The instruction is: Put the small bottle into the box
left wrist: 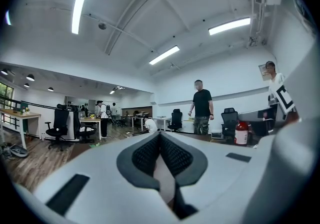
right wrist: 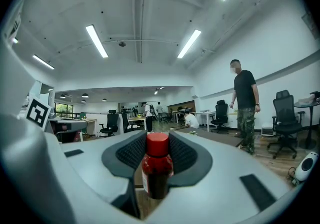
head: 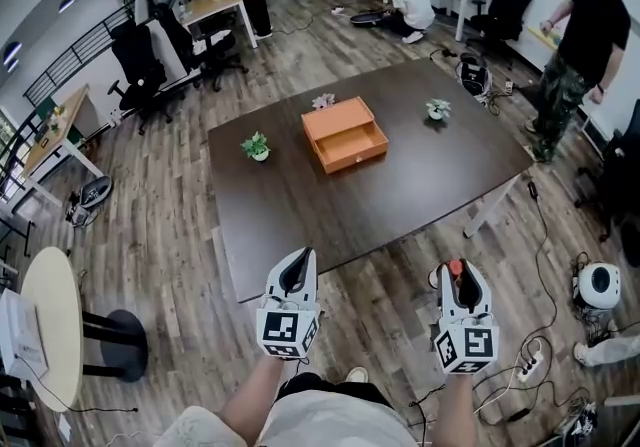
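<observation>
Since the box (head: 345, 135) lies well ahead on the table (head: 290, 215), right gripper (head: 458, 273) is clamped on the upright small bottle (right wrist: 157, 168) for carrying; left gripper (head: 297, 272) jaws together, empty

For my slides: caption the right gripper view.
Right gripper holds a small red-capped bottle upright between its jaws.

Pair of hand-held grippers, left gripper (head: 302, 255) and right gripper (head: 456, 269): pale grey-white moulded shells, jaws lined with dark grey ribbed pads (left wrist: 176, 156), black rectangular insets on the shell tops. At the rear of each, a white cube printed with black square markers, left cube (head: 288, 331) and right cube (head: 466, 346). Clothing: light beige shorts (head: 300, 425), dark top at the waist, one pale shoe (head: 356, 374).
</observation>
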Tool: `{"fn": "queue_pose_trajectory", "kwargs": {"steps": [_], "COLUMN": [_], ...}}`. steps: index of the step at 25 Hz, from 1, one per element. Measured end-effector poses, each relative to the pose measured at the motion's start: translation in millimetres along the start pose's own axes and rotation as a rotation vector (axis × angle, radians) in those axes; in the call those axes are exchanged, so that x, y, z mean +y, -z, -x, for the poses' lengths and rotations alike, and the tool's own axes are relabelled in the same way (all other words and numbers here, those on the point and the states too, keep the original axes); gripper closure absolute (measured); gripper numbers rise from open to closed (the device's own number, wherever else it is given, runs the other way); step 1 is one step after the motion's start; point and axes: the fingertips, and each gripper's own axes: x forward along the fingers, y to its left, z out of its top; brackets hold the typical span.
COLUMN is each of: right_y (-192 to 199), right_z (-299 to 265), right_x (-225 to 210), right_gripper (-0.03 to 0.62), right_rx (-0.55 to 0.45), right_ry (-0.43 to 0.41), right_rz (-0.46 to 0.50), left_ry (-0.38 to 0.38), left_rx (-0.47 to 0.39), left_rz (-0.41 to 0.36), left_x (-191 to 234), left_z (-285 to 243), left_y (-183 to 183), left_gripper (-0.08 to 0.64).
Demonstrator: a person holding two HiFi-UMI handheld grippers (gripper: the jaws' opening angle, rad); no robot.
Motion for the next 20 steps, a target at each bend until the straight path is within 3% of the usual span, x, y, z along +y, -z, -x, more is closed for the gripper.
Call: {"fn": "queue_pose_trajectory", "kwargs": {"steps": [10, 20], "right_y": [6.8, -5.1], "right_z": [-54.2, -185.2], "right_x": [-31.5, -40.6], "right_gripper": [0.456, 0.456], "right_rx": [-0.005, 0.029], "right_ry": [-0.026, -0.100], "right_rz": [0.023, 0.099], "left_ry": [0.013, -0.048], "left_rx": [-0.016, -0.043], "left_rz": [0.012, 0.090], "left_x": [-7.7, 47.8], "left_z": [-71.1, -180.3], "left_y": [11.3, 22.8], "left_gripper": [0.558, 0.558]}}
